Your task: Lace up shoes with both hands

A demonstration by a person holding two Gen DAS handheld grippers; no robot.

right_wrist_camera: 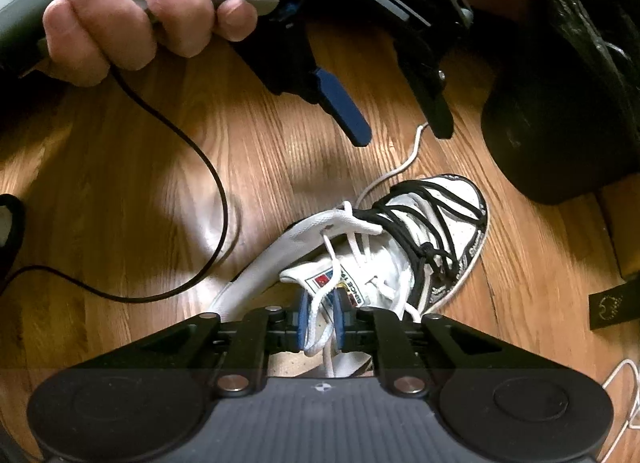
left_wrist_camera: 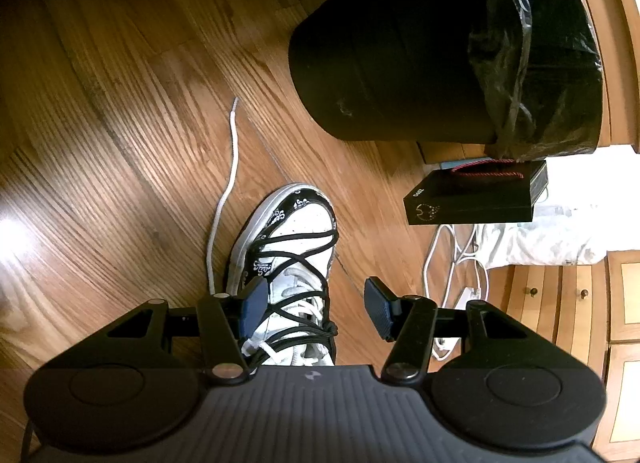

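Note:
A white sneaker (left_wrist_camera: 296, 247) with black patterned trim lies on the wooden floor, black cord criss-crossed over its front. A white lace (left_wrist_camera: 230, 167) trails from it across the floor to the left. My left gripper (left_wrist_camera: 316, 311) hovers open above the shoe's laced middle, one blue pad on each side, holding nothing. In the right wrist view the sneaker (right_wrist_camera: 400, 263) points up and right, with the left gripper (right_wrist_camera: 388, 111) above it. My right gripper (right_wrist_camera: 320, 319) sits at the tongue, its pads a narrow gap apart. A slack loop of white lace (right_wrist_camera: 320, 323) hangs between them.
A black bin (left_wrist_camera: 400, 55) with a bag liner stands just beyond the shoe's toe. A black box (left_wrist_camera: 476, 199) and white cables (left_wrist_camera: 452, 259) lie to the right, by wooden drawers (left_wrist_camera: 560, 303). A hand (right_wrist_camera: 120, 15) holds the left gripper's handle; a black cable (right_wrist_camera: 208, 183) curves over the floor.

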